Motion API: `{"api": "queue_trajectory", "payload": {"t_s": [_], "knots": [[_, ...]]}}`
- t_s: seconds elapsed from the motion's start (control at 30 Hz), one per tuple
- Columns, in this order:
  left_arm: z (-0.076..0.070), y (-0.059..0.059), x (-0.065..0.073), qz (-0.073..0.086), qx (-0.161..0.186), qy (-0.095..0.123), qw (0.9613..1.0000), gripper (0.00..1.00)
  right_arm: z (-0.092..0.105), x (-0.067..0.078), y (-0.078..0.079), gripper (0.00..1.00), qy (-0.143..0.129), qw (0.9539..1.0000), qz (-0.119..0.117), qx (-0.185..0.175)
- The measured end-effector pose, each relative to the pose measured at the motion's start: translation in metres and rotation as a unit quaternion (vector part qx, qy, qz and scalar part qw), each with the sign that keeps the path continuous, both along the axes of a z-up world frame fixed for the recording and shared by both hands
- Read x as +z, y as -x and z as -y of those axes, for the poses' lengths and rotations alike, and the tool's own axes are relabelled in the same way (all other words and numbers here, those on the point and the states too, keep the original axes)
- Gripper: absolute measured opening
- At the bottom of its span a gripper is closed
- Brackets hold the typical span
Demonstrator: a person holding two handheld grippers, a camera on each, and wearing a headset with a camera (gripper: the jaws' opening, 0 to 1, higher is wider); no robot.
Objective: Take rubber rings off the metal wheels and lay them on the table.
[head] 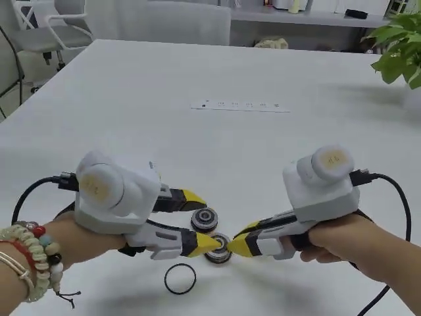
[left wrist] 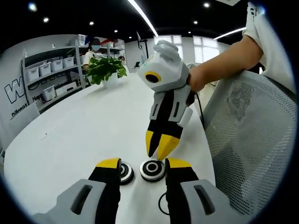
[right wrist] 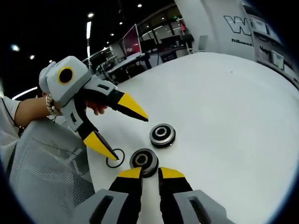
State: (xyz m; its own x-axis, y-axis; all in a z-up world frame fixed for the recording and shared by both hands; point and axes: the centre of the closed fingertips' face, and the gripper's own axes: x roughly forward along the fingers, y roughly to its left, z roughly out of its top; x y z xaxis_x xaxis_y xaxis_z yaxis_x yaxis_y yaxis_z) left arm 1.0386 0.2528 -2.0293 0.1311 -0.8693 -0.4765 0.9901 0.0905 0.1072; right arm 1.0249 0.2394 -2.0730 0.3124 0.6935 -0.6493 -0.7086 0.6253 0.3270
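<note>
The left gripper (left wrist: 144, 163) has its jaws spread wide, and both metal wheels lie flat on the table (head: 197, 72) in that gap: the first wheel (left wrist: 153, 170) near the middle, the second wheel (left wrist: 124, 172) close against one jaw. The right gripper (right wrist: 151, 172) points in from the opposite side with its jaws drawn nearly together, tips at the first wheel's rim, though I cannot tell whether they grip it. A loose rubber ring (head: 179, 278) lies just outside the left gripper's lower jaw, apart from both wheels.
</note>
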Motion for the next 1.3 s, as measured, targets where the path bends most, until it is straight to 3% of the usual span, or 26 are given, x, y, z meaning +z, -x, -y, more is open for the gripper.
{"api": "queue_trajectory", "payload": {"t_s": [0.13,0.33,0.5,0.57,0.87,1.0,1.07,1.3], "knots": [[0.004,0.005,-0.008,-0.019,-0.004,0.001,0.9998,0.21,-0.005,0.001,0.002,0.14,0.004,0.9997,0.016,0.015],[0.008,0.009,-0.026,-0.022,-0.010,-0.026,0.9994,0.19,-0.005,0.001,0.003,0.17,0.013,0.9993,0.023,0.028],[0.006,0.004,-0.028,-0.036,0.006,-0.021,0.9991,0.16,-0.005,0.002,0.002,0.17,0.016,0.9984,0.035,0.040],[0.003,0.006,-0.033,-0.035,0.002,-0.030,0.9989,0.15,-0.005,0.002,0.001,0.17,0.018,0.9981,0.040,0.043],[0.005,0.005,-0.032,-0.044,0.006,-0.019,0.9989,0.13,-0.008,-0.001,0.005,0.19,0.021,0.9972,0.035,0.063],[0.006,0.006,-0.032,-0.040,0.000,-0.019,0.9990,0.08,-0.007,-0.002,0.003,0.19,0.032,0.9964,0.046,0.063],[0.007,0.007,-0.033,-0.046,0.003,-0.018,0.9988,0.08,-0.007,-0.004,0.002,0.21,0.038,0.9958,0.054,0.064],[0.008,0.007,-0.033,-0.043,0.001,-0.018,0.9989,0.08,-0.007,-0.009,0.002,0.21,0.056,0.9924,0.074,0.081]]}}
